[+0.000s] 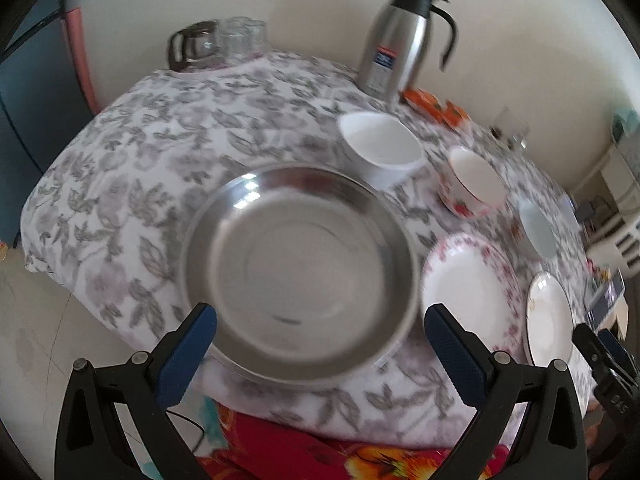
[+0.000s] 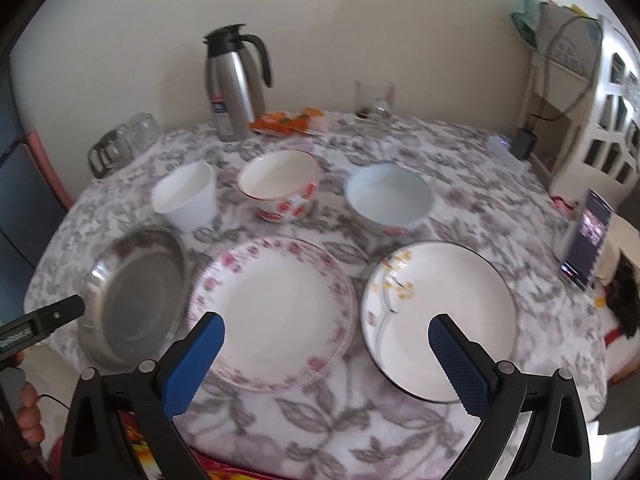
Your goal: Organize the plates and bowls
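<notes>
Plates: three in a row along the near side of the table (image 2: pixel 280 420). From the left: steel plate (image 2: pixel 136 300), pink-rimmed plate (image 2: pixel 276 312), yellow-flowered plate (image 2: pixel 444 316). The steel one and the pink-rimmed one sit just beside each other; the yellow-flowered one lies a little apart.

Bowls: three in a row behind the plates. From the left: plain white bowl (image 2: pixel 186 198), red-flowered bowl (image 2: pixel 280 184), pale blue bowl (image 2: pixel 390 198). All upright, none touching.

Left gripper (image 1: pixel 320 332): fingers spread wide, holding nothing. It hovers at the table's near edge with the steel plate (image 1: pixel 300 272) straight ahead between the two blue pads (image 1: pixel 188 356). Whether the pads touch the rim I cannot tell; the view is blurred.

Right gripper (image 2: pixel 326 336): fingers spread wide, holding nothing. It hangs over the near edge, one pad in front of the pink-rimmed plate, the other in front of the yellow-flowered plate.

Cloth: one grey leaf-print cloth covers the table.

Other things: one steel jug (image 2: pixel 234 80) at the back by the wall, one glass mug (image 2: pixel 374 100) to its right, an orange packet (image 2: pixel 288 122) between them, a cluster of clear glasses (image 2: pixel 124 138) at the back left, and one phone (image 2: pixel 588 236) propped upright at the right edge.

Person: one hand (image 2: pixel 30 412) shows at the lower left of the right wrist view, gripping the left gripper's handle.
</notes>
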{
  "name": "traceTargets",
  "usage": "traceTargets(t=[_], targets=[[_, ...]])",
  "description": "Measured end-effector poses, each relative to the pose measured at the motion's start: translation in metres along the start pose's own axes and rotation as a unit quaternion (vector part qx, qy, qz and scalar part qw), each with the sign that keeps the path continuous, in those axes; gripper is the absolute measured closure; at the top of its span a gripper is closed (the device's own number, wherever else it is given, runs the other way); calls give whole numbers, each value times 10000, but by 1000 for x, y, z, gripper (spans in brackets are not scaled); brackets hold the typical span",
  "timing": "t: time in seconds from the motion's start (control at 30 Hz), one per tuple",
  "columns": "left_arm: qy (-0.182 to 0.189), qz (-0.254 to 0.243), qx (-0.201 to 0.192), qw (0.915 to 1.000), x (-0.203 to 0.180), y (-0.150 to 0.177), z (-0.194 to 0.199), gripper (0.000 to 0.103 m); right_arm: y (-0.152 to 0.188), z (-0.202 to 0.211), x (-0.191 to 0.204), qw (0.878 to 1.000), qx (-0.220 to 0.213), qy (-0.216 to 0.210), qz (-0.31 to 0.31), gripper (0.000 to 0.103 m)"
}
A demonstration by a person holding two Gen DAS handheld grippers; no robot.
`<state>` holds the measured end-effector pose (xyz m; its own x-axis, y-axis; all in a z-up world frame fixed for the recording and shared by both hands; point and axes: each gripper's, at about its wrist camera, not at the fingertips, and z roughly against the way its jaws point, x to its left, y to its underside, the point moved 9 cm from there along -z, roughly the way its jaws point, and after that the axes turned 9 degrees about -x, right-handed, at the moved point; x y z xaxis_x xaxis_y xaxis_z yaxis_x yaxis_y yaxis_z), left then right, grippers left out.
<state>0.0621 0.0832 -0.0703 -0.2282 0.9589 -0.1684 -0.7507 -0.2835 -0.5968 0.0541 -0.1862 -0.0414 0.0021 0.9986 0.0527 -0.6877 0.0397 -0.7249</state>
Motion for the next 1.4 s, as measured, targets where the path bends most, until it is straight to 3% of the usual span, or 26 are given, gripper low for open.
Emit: traceTargets(t=[0.3,0.53,0.67,0.93,1.17,1.4], targets=[[-312,639,-309,9970,69,-18,-13,0,-8,-21,64,9981,84,-564,252,0],[-332,965,-540,9933,99,-22,-21,0,1,-42,104,9943,274,-943,419,0],[-529,1017,-648,9913,113,-23,-30,0,4,-56,120,9931,308,-1047,439,0],[-247,1022,-355,9938,119,-12,-52,0,11,-82,148,9886,478,-1304,586,0],[-302,952,-125,9949,119,-4,-71,0,11,-102,165,9862,450,-1347,851,0],[-254,1085,49,9938,125,1,-86,0,8,-128,170,9851,542,-1397,839,14]])
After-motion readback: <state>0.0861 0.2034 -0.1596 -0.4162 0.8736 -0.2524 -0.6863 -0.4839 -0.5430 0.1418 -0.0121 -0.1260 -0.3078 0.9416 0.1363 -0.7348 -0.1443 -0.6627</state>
